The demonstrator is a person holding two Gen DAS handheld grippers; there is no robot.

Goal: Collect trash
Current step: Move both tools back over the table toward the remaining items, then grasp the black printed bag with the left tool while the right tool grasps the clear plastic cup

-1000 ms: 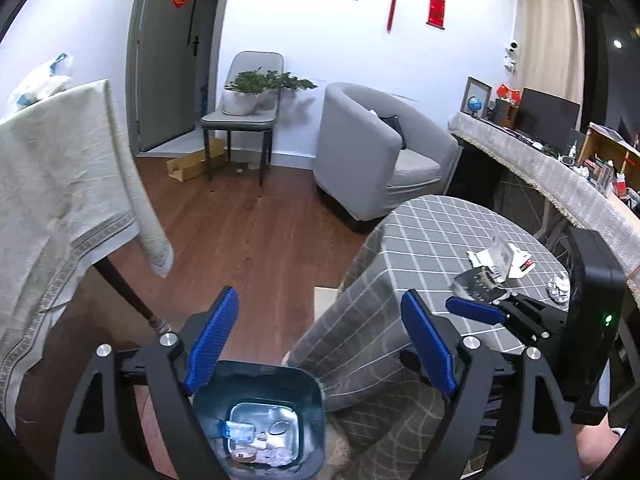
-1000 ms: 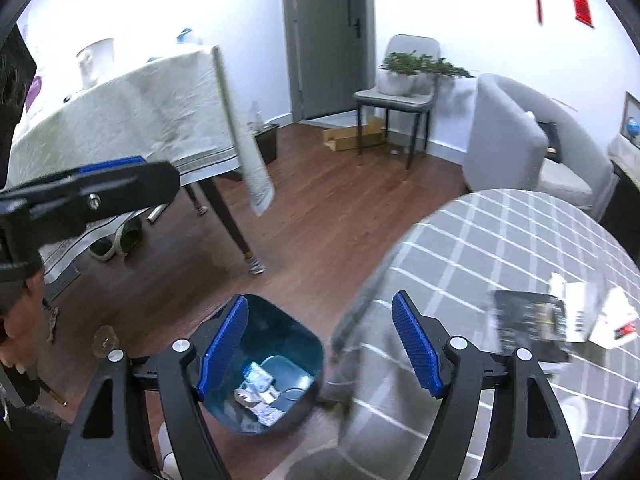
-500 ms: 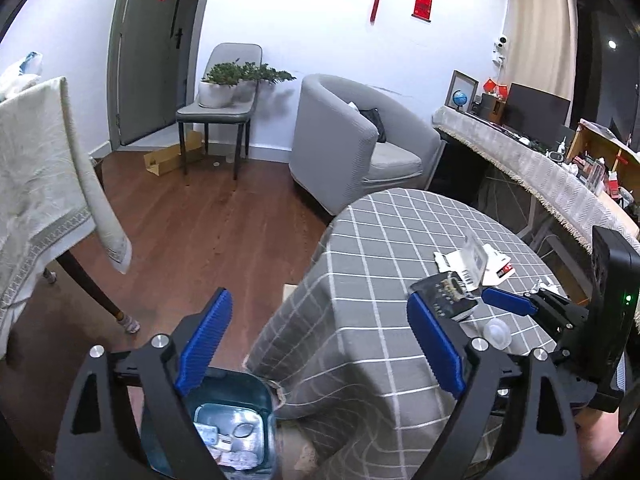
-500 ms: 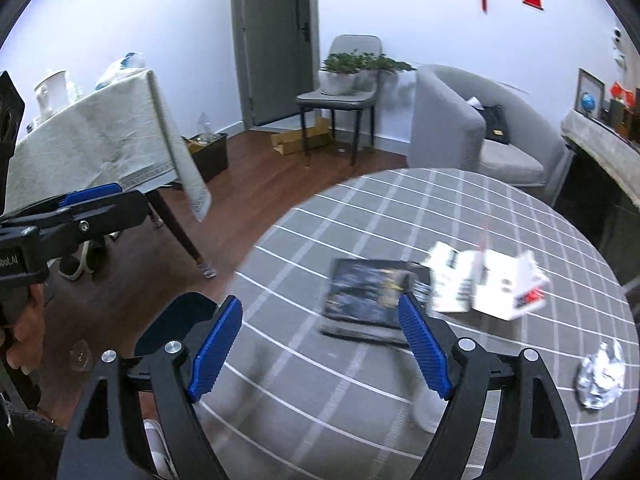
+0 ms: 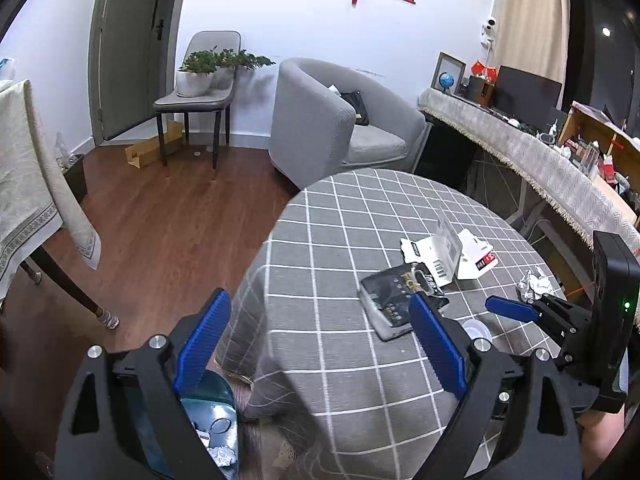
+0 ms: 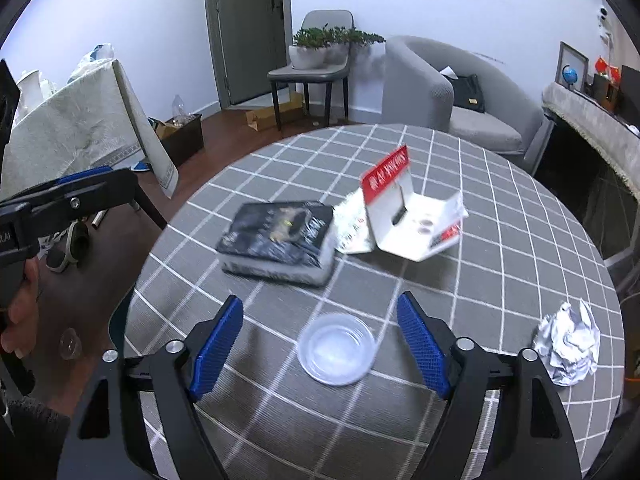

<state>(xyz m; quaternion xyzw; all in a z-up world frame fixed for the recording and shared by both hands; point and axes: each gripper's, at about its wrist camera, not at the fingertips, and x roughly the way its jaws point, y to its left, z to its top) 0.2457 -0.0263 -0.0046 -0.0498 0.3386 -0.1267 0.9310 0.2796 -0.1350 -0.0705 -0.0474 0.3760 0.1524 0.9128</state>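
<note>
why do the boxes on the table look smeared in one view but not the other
Right wrist view: the dark packet and the red-and-white carton are streaked by motion blur, while the right gripper and the clear plastic lid between its fingers stay fairly crisp. Left wrist view: the same packet is sharp, with its print visible; fisheye bending curves the table edge and walls.

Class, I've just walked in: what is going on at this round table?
A person is clearing trash with a handheld gripper in each hand. The right gripper is open and empty above a clear plastic cup on the checked table. The left gripper, also open and empty, hangs at the table's edge over a teal bin that already holds scraps. A dark packet, a torn carton and a foil ball still lie on the table.
</note>
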